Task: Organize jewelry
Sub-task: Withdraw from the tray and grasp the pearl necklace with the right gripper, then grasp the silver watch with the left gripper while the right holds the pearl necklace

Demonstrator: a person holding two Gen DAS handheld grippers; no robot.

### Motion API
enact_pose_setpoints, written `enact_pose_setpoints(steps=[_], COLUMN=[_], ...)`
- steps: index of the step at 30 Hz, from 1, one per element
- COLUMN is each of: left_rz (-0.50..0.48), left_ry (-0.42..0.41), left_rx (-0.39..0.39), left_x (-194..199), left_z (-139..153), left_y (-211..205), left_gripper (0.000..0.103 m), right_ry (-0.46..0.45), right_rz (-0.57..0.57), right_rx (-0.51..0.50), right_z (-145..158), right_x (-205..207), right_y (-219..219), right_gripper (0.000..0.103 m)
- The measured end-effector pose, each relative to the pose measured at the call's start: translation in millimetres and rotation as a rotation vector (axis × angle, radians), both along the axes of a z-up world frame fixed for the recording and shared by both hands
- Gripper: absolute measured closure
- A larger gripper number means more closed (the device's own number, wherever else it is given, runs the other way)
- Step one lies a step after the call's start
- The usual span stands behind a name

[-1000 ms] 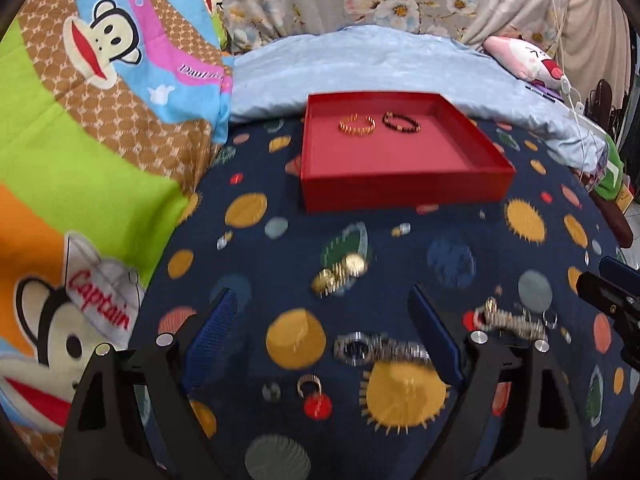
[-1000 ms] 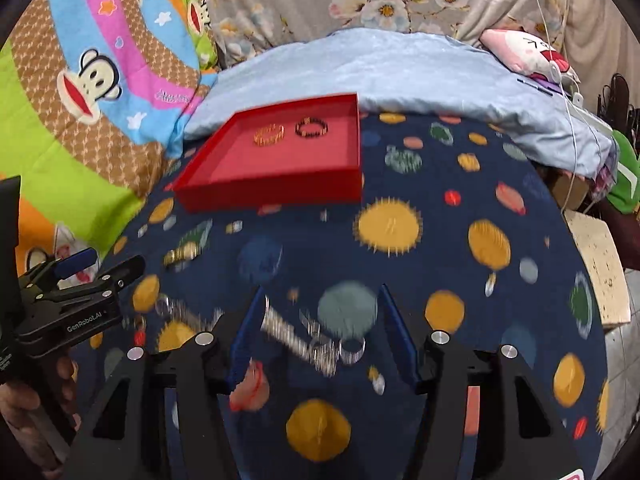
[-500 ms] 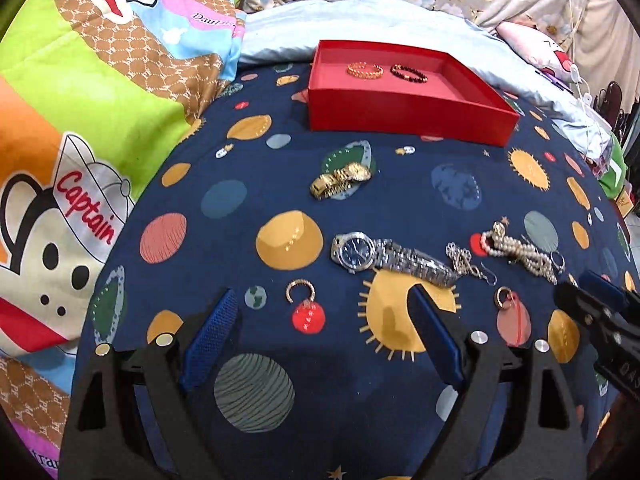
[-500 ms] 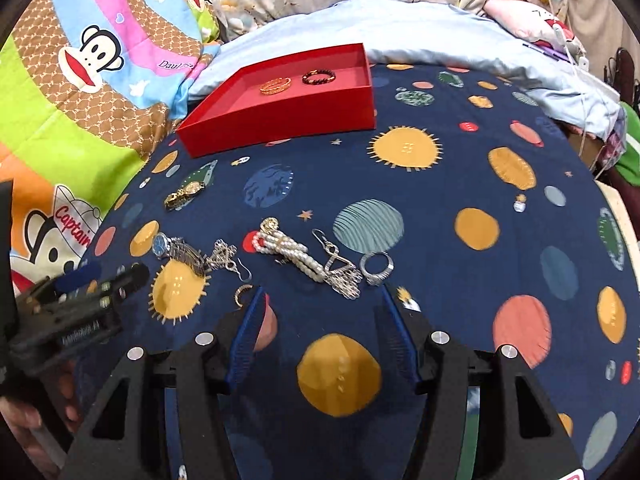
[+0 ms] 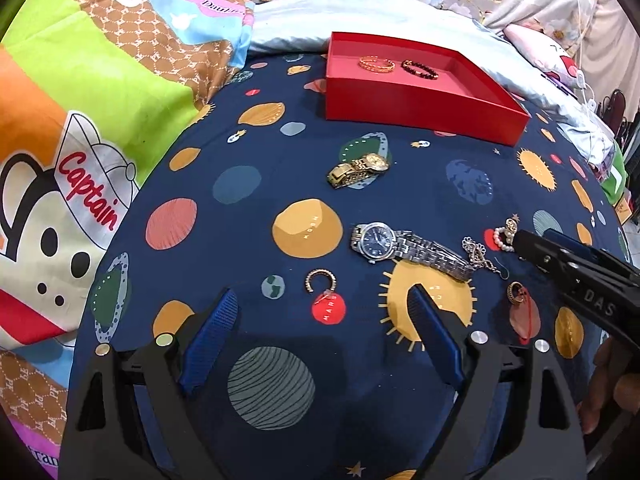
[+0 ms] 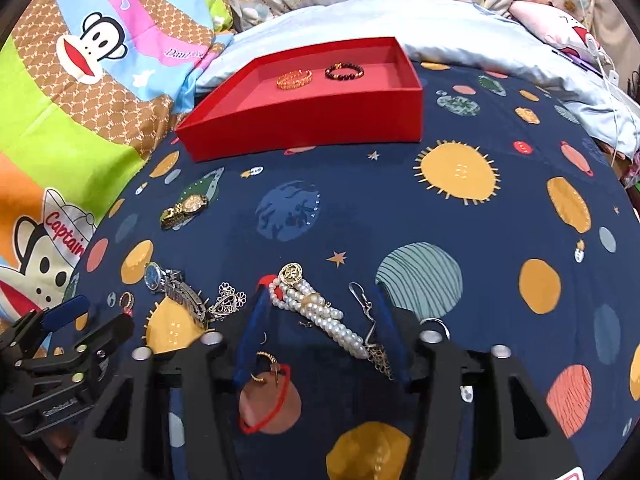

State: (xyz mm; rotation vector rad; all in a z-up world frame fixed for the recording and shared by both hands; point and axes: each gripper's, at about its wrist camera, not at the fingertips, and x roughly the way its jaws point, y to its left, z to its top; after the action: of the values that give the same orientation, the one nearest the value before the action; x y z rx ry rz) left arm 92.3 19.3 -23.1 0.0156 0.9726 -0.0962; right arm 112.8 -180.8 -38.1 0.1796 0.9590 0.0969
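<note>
A red tray at the back holds a gold bracelet and a dark beaded bracelet. On the blue spotted cloth lie a gold watch, a silver watch, a gold ring and a pearl bracelet. My left gripper is open, just short of the gold ring. My right gripper is open, its fingers either side of the pearl bracelet.
A silver pendant chain, a hook earring, a small gold ring and a red string loop lie near the pearls. A cartoon monkey blanket borders the left; a pale blue pillow lies behind.
Both grippers have drawn back and then come lower and nearer the cloth. The right gripper now straddles the pearl bracelet; the left has closed in on the gold ring.
</note>
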Motion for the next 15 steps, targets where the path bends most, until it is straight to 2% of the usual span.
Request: enact_pose_setpoints(steps=[2,6,9,15], left_rz=[0.001,0.005,0.006,-0.005], left_ry=[0.003,0.005,0.009,0.011], left_rx=[-0.004,-0.010,-0.013,-0.019], left_x=[0.7,0.9,1.1,-0.8], left_z=[0.1,0.0,0.1,0.6], left_y=[1.6,4.8,5.4,2.8], left_gripper=[0.019,0.019,0.019,0.019], right_ry=[-0.004,0.009,0.010,0.005], right_rz=[0.006,0.016,0.017,-0.008], right_rx=[-0.010,-0.001,-0.011,0.056], right_z=[-0.1,-2.6,-3.6,1.2], right_x=[-0.1,-2.2,-6.2,-20.1], right_y=[1.9,2.8,3.9,-5.9], right_gripper=[0.060,0.080,0.088,0.089])
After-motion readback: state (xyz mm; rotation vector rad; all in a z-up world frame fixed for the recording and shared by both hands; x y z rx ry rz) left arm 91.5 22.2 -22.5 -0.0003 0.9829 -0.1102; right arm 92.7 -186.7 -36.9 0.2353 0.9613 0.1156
